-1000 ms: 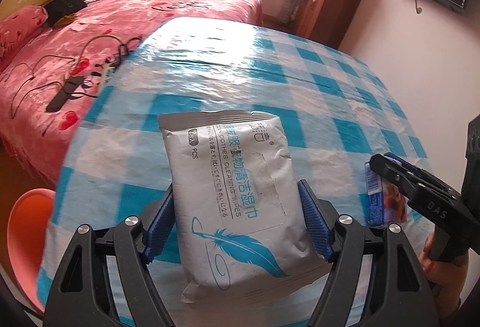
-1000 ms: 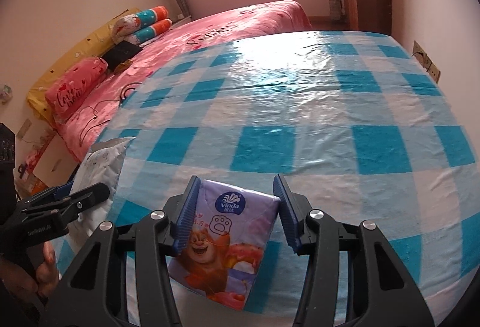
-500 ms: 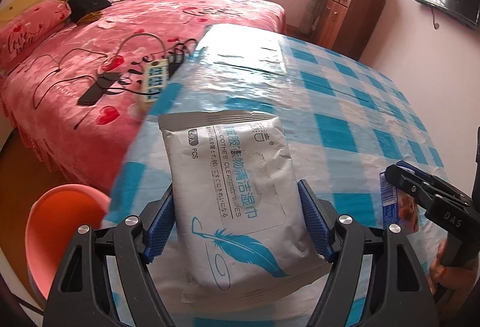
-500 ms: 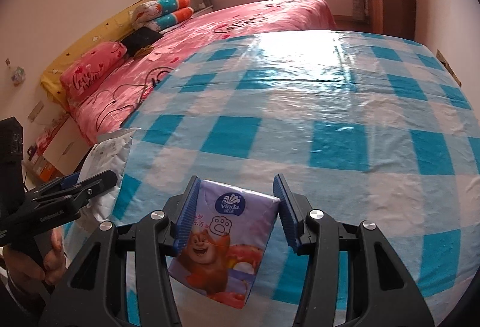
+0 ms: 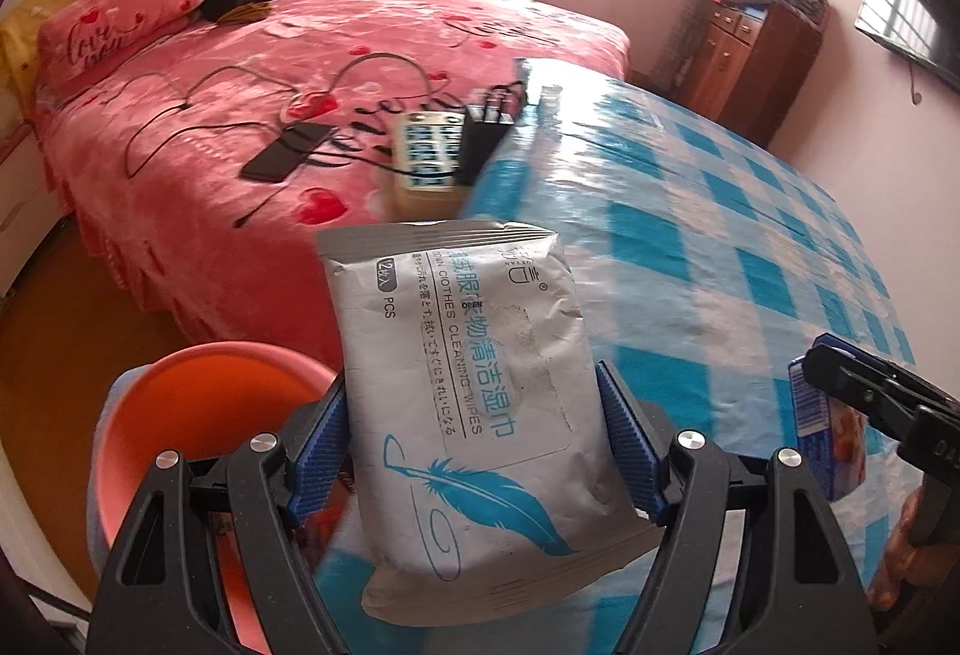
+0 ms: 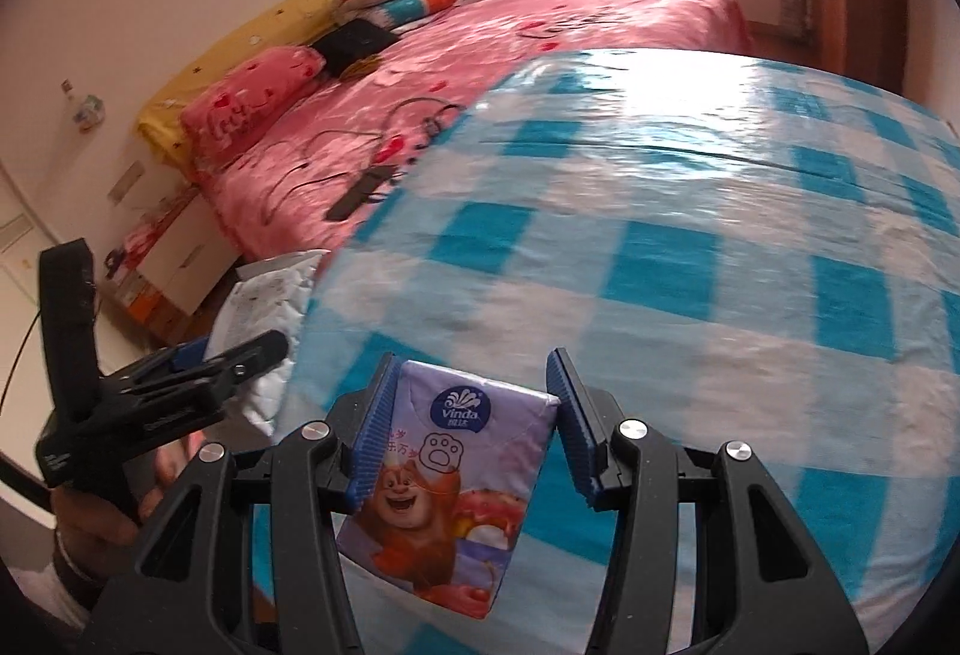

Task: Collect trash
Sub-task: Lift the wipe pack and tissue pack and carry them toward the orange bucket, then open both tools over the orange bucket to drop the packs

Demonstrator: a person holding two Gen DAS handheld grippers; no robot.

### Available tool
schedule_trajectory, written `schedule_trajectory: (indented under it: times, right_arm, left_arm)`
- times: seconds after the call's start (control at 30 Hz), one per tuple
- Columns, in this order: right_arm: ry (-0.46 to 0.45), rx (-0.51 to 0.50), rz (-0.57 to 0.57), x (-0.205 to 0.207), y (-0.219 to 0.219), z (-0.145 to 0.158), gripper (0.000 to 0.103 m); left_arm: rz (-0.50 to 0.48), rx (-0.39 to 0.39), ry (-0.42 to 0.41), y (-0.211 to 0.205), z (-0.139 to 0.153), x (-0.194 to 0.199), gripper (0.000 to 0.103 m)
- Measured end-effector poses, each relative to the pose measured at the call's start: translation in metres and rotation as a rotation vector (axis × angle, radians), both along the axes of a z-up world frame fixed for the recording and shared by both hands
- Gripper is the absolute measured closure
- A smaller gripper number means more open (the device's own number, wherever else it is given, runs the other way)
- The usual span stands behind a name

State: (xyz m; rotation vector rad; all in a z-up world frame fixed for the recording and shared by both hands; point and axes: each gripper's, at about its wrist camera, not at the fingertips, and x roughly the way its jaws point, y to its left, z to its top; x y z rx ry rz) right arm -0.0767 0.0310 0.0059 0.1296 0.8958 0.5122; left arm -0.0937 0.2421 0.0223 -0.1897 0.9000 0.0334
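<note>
Both hand-held grippers are sliding toward the bench's left edge since the earlier frames, so the orange bin [image 5: 198, 415] and the pink bed [image 5: 252, 72] are now filling much more of the left wrist view.

The left hand-held gripper [image 5: 474, 451] is clenching a grey wet-wipes pack [image 5: 480, 403] by its two long sides, the blue pads pressing into the wrapper. The pack is hanging out past the bench [image 5: 720, 235] edge, with its far end in front of the bed's side and the bin just beside and below it at lower left. On the bed, a power strip [image 5: 426, 156], a black phone [image 5: 285, 152] and loose cables are lying near the bench corner.

The right hand-held gripper [image 6: 474, 427] is grasping a purple tissue packet [image 6: 444, 505] printed with a cartoon bear, its pads closing on the packet's upper sides. That packet is being held over the blue-and-white checked cover near the bench's front left corner. In the right wrist view the left hand-held gripper is showing at far left with the wipes pack, a hand [image 6: 96, 523] wrapping its handle.
</note>
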Motion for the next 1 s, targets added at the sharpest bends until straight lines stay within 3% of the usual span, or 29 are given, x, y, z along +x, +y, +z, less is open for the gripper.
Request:
schedule_trajectory:
  times: [0.2,0.73,0.87,0.9,1.0]
  right_arm:
    - [0.019,0.025,0.099,-0.009,0.046,0.010,0.052]
    - [0.037,0.013,0.400,-0.038,0.198,0.000,0.052]
    - [0.037,0.014,0.430,-0.037,0.216,-0.003,0.051]
    - [0.035,0.015,0.443,-0.036,0.227,-0.004,0.050]
    - [0.034,0.031,0.468,-0.035,0.238,-0.005,0.033]
  left_arm:
    - [0.060,0.000,0.004,0.033,-0.004,-0.009,0.027]
    - [0.247,-0.040,0.069,0.128,-0.040,-0.046,0.027]
    - [0.278,-0.036,0.084,0.142,-0.050,-0.053,0.027]
    - [0.284,-0.036,0.088,0.145,-0.053,-0.053,0.027]
    - [0.292,-0.041,0.115,0.150,-0.062,-0.055,0.026]
